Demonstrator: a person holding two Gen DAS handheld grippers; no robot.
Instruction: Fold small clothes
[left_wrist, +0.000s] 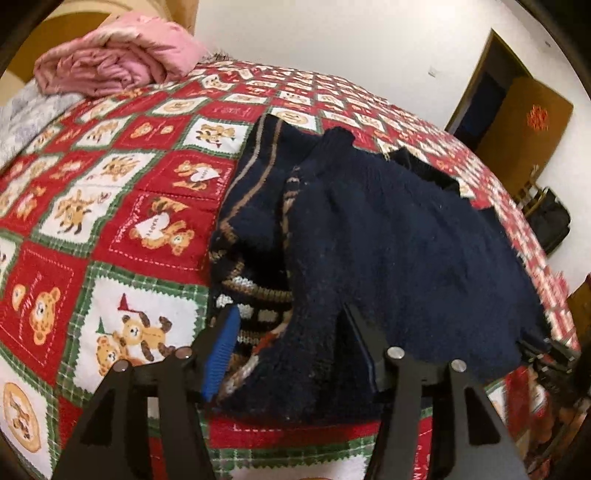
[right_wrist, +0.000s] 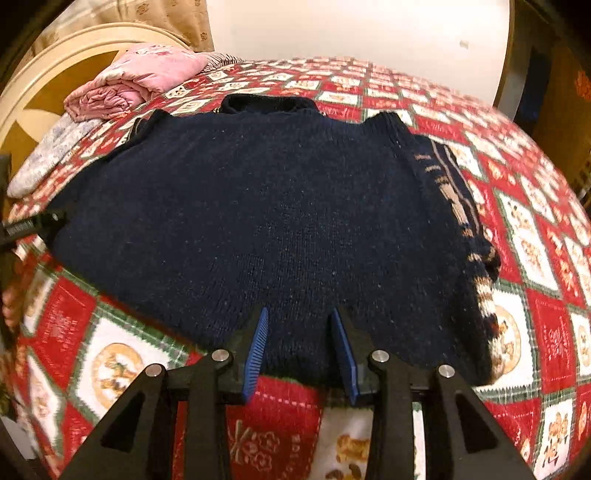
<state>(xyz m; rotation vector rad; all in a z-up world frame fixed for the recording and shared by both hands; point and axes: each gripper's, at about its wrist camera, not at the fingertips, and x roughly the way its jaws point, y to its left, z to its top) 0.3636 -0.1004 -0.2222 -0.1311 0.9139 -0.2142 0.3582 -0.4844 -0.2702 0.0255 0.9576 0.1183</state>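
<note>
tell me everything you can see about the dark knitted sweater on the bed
The navy sweater is a thick, fuzzy knit, lying mostly flat, plain side up, on the red teddy-bear quilt. Its collar points toward the far wall. One side is folded over, showing a tan and white patterned band. The right hand-held gripper straddles its near hem with jaws apart; the left hand-held gripper sits over its patterned edge.

Left gripper and right gripper angle downward, jaws parted.

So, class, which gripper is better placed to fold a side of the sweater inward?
Probably left: the left gripper sits open at the sweater's side edge, knit between its jaws. The right gripper sits open at mid-hem, away from either side.
</note>
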